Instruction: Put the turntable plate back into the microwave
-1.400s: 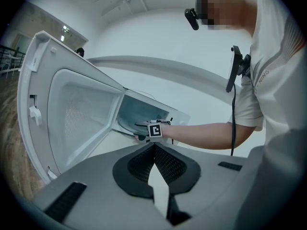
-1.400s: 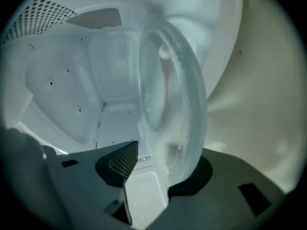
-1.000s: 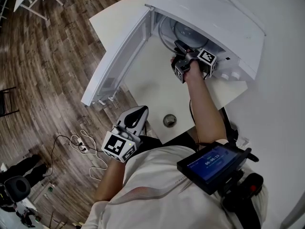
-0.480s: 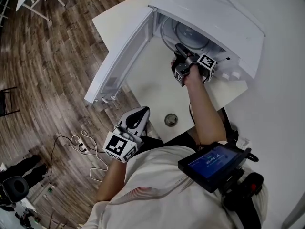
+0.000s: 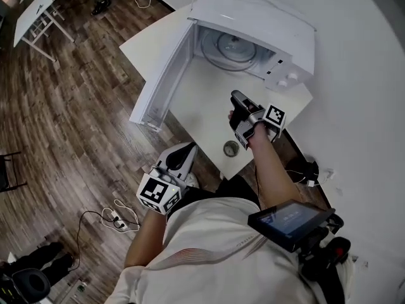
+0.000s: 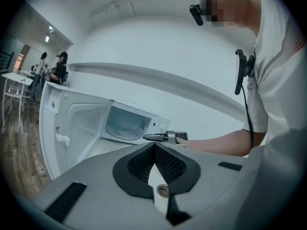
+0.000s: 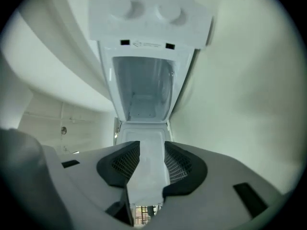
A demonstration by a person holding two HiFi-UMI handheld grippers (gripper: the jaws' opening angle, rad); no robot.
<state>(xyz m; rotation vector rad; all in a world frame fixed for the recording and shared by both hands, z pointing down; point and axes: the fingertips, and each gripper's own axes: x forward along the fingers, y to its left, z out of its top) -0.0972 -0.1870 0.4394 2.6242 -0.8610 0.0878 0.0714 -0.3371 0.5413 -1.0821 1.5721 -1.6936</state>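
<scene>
The white microwave (image 5: pixel 253 24) stands at the back of the white table (image 5: pixel 196 106), its door (image 5: pixel 161 78) swung wide to the left. The round glass turntable plate (image 5: pixel 237 46) lies flat inside the cavity; the left gripper view shows the plate (image 6: pixel 125 128) there too. My right gripper (image 5: pixel 234 95) hovers over the table in front of the cavity, clear of it, open and empty. In its own view my right gripper (image 7: pixel 152 152) points at the microwave (image 7: pixel 144 87). My left gripper (image 5: pixel 188 145) hangs low beside the table's near edge, shut on nothing (image 6: pixel 154 147).
A small round grey object (image 5: pixel 231 147) sits near the table's front edge, just below my right gripper. Cables (image 5: pixel 117 217) lie on the wooden floor at the left. Another white table (image 5: pixel 35 8) stands far left. A screen device (image 5: pixel 291 220) is mounted at the person's waist.
My right gripper has pulled back from the microwave's mouth toward the table's front. The plate stays inside. The head camera has moved back; the left gripper has held still.
</scene>
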